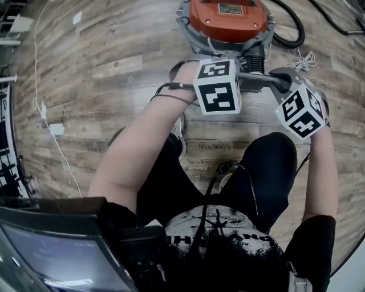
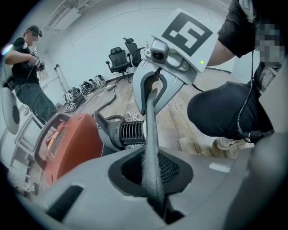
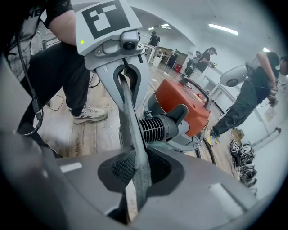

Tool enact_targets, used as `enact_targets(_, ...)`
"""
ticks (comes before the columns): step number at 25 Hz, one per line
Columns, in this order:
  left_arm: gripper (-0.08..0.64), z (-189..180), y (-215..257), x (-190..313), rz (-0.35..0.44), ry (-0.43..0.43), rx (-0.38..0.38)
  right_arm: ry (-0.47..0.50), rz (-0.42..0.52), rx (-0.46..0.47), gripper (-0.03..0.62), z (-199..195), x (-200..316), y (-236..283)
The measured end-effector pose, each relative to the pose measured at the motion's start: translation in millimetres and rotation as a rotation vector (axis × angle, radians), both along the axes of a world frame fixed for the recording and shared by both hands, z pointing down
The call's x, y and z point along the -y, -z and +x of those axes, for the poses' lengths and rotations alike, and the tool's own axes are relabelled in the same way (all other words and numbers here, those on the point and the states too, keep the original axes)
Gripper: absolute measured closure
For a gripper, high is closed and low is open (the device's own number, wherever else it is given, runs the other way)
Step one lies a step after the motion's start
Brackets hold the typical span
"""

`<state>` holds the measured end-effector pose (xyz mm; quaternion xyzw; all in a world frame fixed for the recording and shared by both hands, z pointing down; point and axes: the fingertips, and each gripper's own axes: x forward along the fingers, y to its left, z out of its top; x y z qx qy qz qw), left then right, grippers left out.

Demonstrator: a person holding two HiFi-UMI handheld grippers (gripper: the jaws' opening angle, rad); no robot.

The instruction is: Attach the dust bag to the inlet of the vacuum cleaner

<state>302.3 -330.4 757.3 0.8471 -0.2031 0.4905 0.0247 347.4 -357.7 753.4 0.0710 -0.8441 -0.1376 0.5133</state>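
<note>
The orange vacuum cleaner (image 1: 228,17) stands on the wood floor, its black ribbed inlet (image 2: 130,132) pointing toward me. The grey dust bag (image 2: 152,134) shows edge-on as a taut strip of fabric stretched between both grippers, just in front of the inlet (image 3: 157,128). My left gripper (image 2: 155,195) is shut on one end of the strip. My right gripper (image 3: 135,193) is shut on the other end. Each gripper view shows the opposite gripper pinching the fabric: the right gripper (image 2: 153,96) and the left gripper (image 3: 123,85). From above, the marker cubes hide the jaws; the bag (image 1: 262,82) lies between them.
A black hose (image 1: 291,28) curls right of the vacuum. A white cord (image 1: 43,108) trails on the floor at left. My knees and shoes (image 3: 90,112) sit close behind the grippers. Other people (image 2: 27,76) and office chairs (image 2: 119,58) stand farther off.
</note>
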Motion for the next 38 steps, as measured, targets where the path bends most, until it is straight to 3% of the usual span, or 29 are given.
enact_targets(10,0.534,9,13,5,0.054,-0.021,0.009,-0.119,-0.041,0.059,0.545,6,6,-16)
enact_targets(14,0.531,8,17,13,0.045,0.025,-0.024,-0.149,-0.044,0.058,0.545,6,7,-17)
enact_targets(17,0.529,4,12,14,0.003,0.059,-0.060,-0.121,-0.024,0.030,0.546,4,8,-10)
enact_targets(26,0.532,-1,-12,11,-0.039,0.076,-0.029,-0.007,0.060,-0.051,0.548,-12,1,20)
enact_targets(30,0.529,-1,13,17,-0.026,0.110,-0.119,-0.096,-0.003,0.012,0.549,-1,7,16)
enact_targets(38,0.535,13,30,19,0.076,0.042,-0.106,-0.198,0.018,0.001,0.552,10,19,-9)
